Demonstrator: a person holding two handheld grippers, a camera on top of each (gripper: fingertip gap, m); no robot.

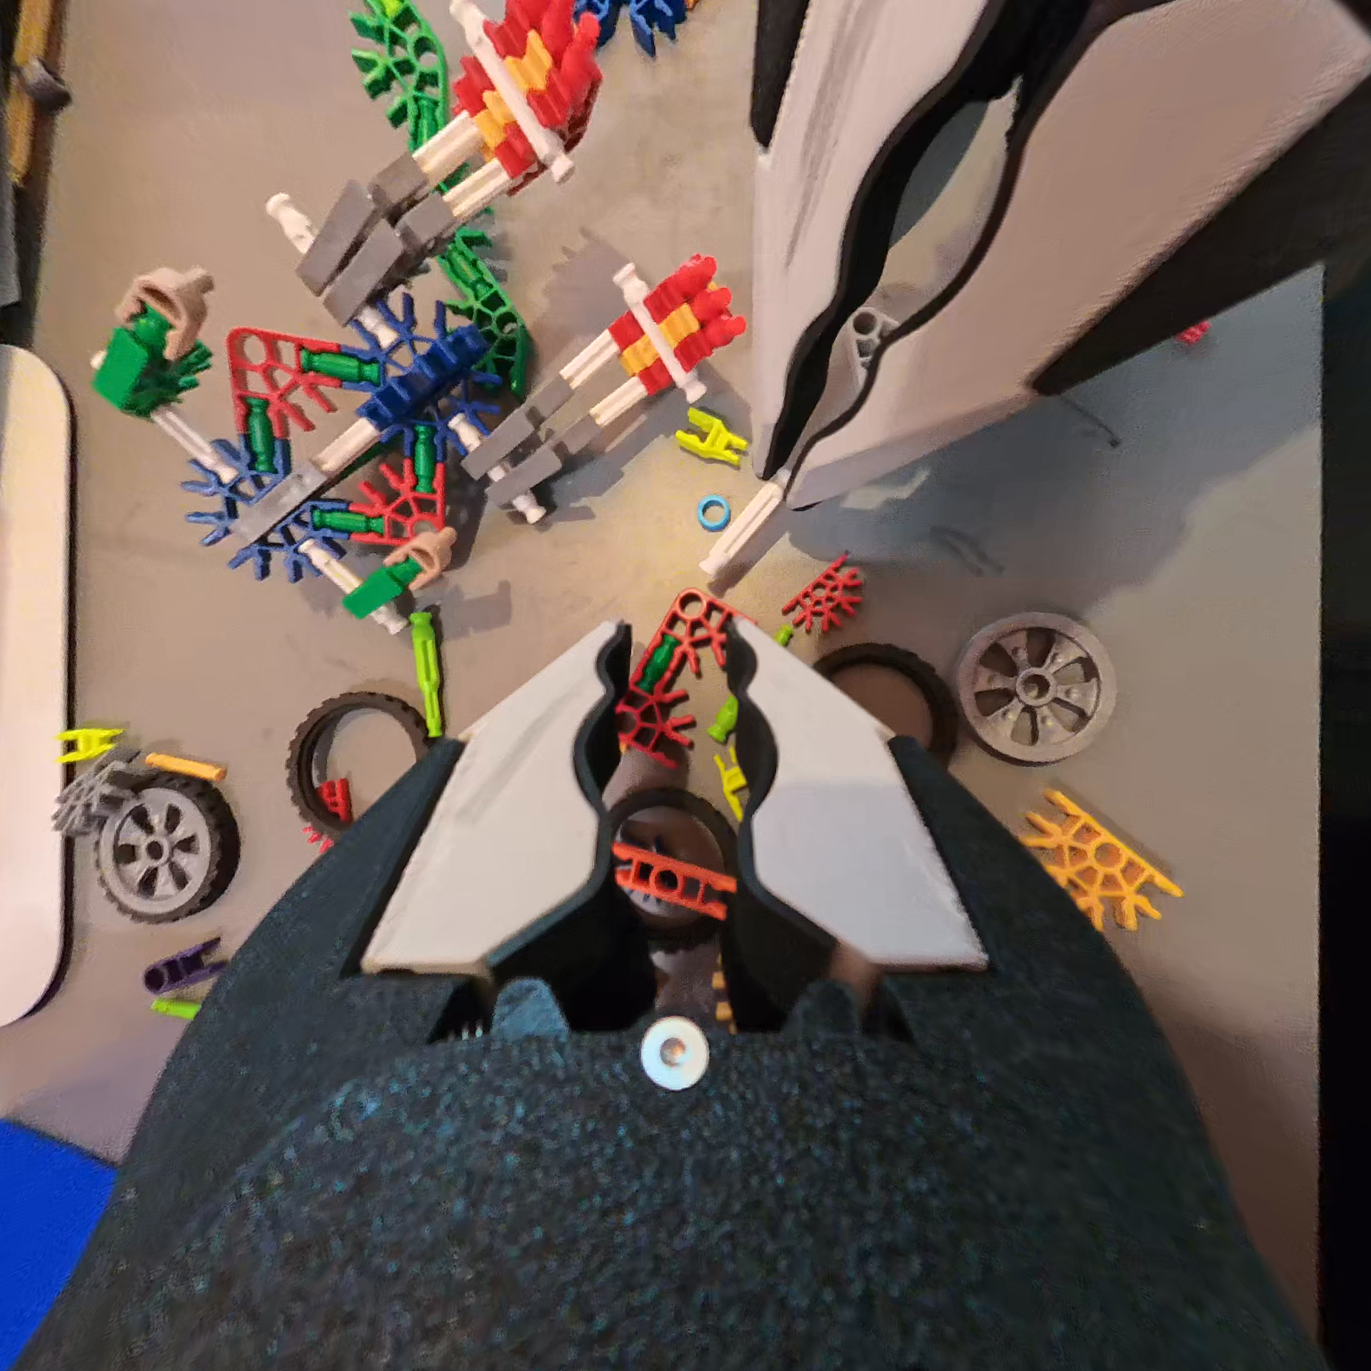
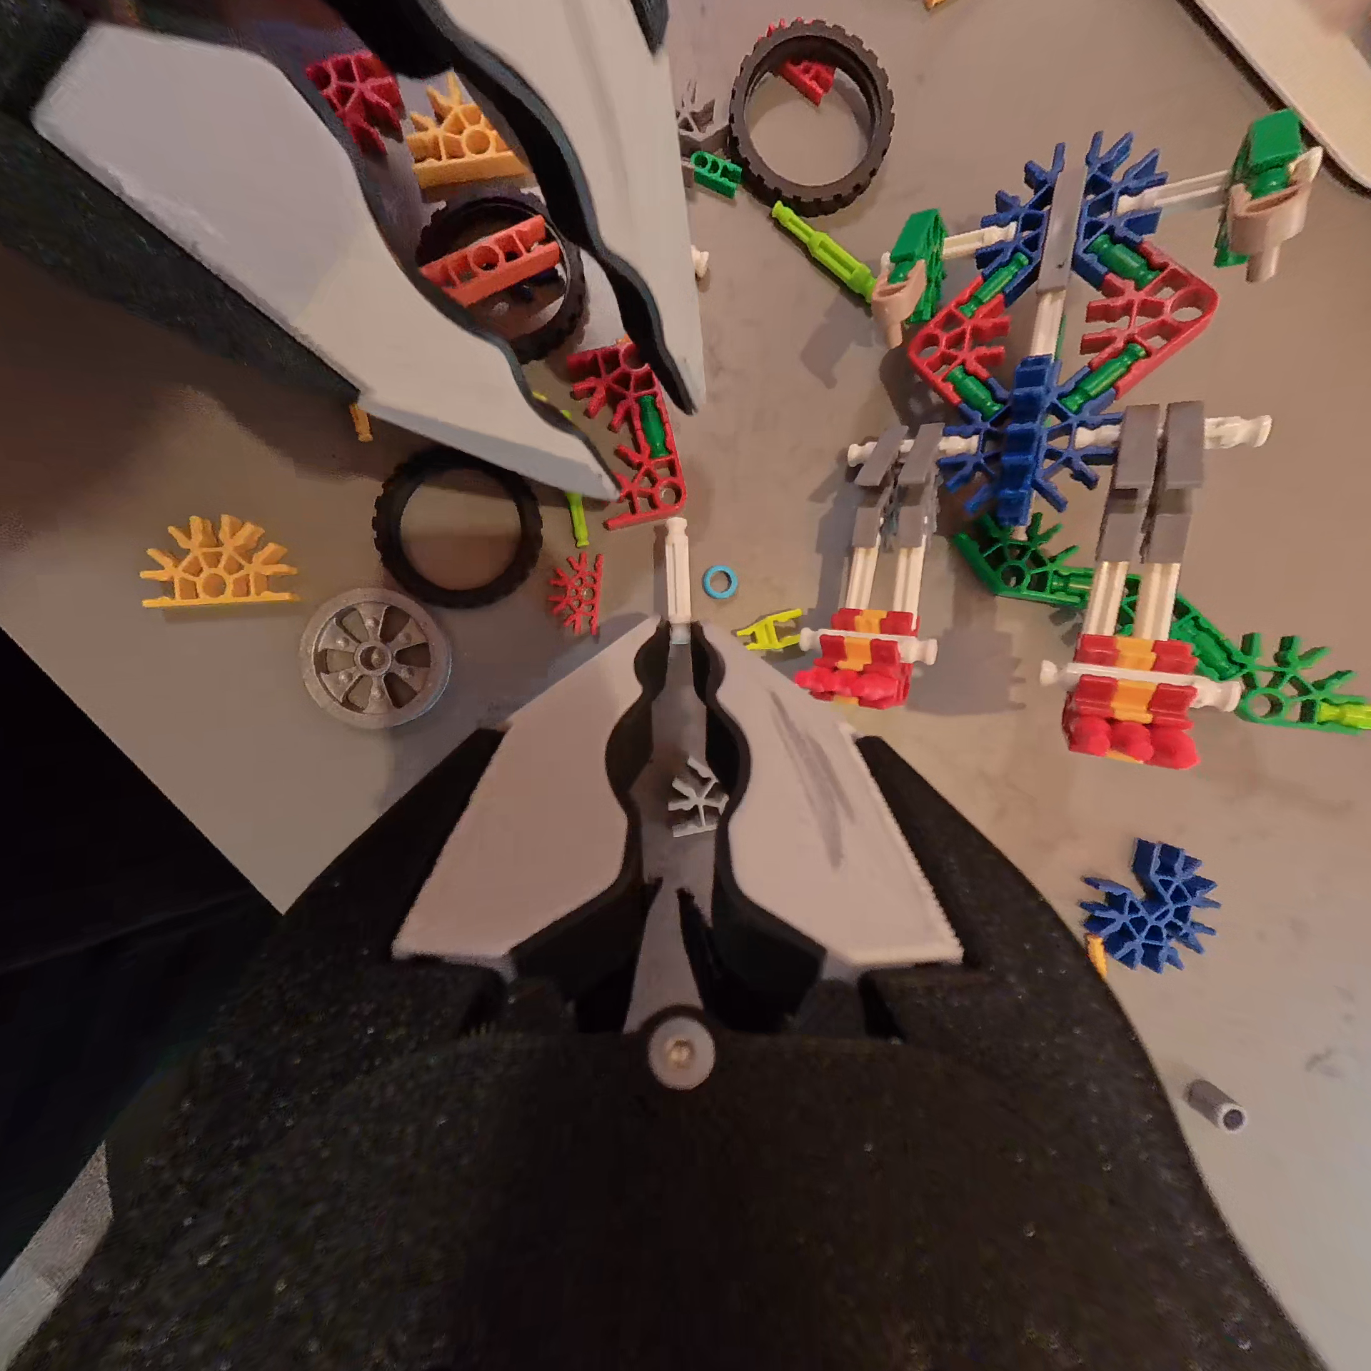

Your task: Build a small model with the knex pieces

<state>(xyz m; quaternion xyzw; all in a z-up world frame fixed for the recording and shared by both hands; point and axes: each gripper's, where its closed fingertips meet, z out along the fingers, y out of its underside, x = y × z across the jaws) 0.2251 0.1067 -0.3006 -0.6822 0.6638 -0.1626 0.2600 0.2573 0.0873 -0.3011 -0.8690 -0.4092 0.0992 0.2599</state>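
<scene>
The right hand-held gripper [image 2: 676, 630] pinches a white plastic rod [image 2: 677, 567] at its tips. Just ahead, the left hand-held gripper [image 1: 679, 638] stands released around a red plastic connector piece [image 1: 668, 686] on the grey surface [image 1: 1187, 593].

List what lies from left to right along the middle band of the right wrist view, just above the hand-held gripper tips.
Yellow half-round plastic connector → empty black rubber tyre → small red snowflake connector → white plastic rod held by the right hand-held gripper → small blue ring → yellow-green clip.
</scene>
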